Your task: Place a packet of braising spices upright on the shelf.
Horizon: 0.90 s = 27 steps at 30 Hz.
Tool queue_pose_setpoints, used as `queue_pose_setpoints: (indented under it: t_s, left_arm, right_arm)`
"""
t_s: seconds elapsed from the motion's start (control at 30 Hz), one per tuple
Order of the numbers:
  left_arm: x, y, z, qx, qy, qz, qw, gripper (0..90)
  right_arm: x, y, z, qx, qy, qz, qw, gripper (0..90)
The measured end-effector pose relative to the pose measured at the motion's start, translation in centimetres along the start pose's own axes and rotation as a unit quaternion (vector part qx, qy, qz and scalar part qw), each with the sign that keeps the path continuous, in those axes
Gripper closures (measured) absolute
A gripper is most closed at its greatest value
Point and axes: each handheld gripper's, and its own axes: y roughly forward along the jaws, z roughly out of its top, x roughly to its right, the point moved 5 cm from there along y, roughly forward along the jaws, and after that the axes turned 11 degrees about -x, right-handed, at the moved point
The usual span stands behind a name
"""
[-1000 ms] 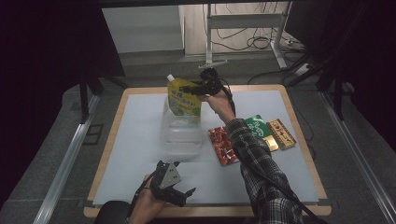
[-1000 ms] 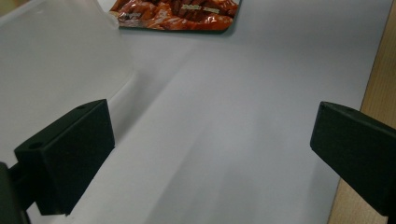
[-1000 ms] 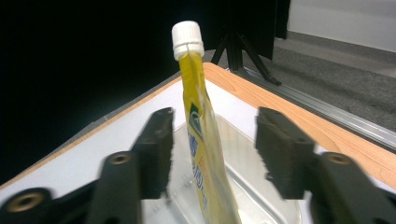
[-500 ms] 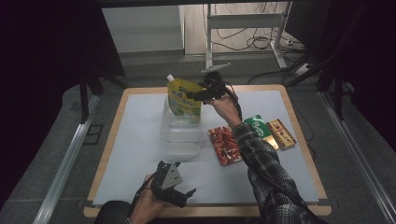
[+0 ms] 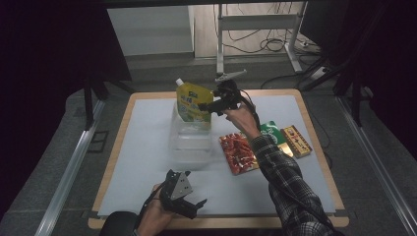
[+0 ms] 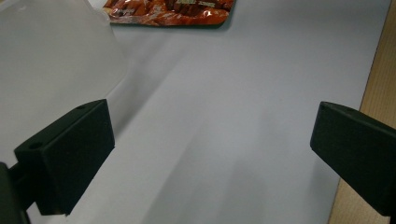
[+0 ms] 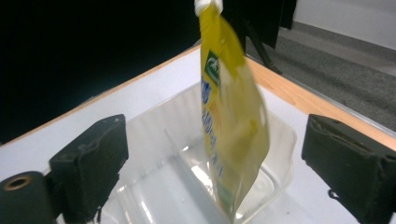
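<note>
With the right claw [image 5: 209, 105] hanging released, the yellow pouch [image 5: 193, 102] is standing in the clear tray [image 5: 189, 142] toward twelve o'clock, apparently placed, while three packets are waiting and the left claw [image 5: 194, 206] is idling open.

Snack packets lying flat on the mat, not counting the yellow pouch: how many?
3, all right of the clear tray: a red packet nearest the tray, a green packet partly behind the right forearm, and a red-and-gold packet farthest right. The forearm may hide more.
</note>
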Motion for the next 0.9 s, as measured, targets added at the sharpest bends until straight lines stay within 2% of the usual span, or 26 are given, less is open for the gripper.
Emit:
queue_pose_setpoints:
  t_s: [0.1,0.3,0.6,0.77,0.9]
  left_arm:
    - [0.0,0.0,0.0,-0.001,0.001,0.000,1.0000,0.0]
    - [0.0,0.0,0.0,0.001,0.003,0.001,1.0000,0.0]
    - [-0.1,0.0,0.0,0.000,0.004,0.005,1.0000,0.0]
    - [-0.1,0.0,0.0,0.001,0.004,0.009,0.9999,0.0]
    - [-0.2,0.0,0.0,0.002,0.001,0.014,0.9999,0.0]
  right_arm:
    - [-0.3,-0.3,-0.6,-0.011,-0.011,-0.006,0.9999,4.0]
    - [-0.4,-0.8,-1.3,-0.005,-0.011,-0.001,0.9999,3.7]
    - [-0.7,-1.8,-3.1,-0.030,-0.030,-0.005,0.9991,3.0]
    - [-0.5,-2.5,-4.0,-0.044,-0.027,-0.006,0.9987,3.0]
    - [-0.2,-3.0,-4.9,-0.049,-0.033,-0.017,0.9981,3.0]
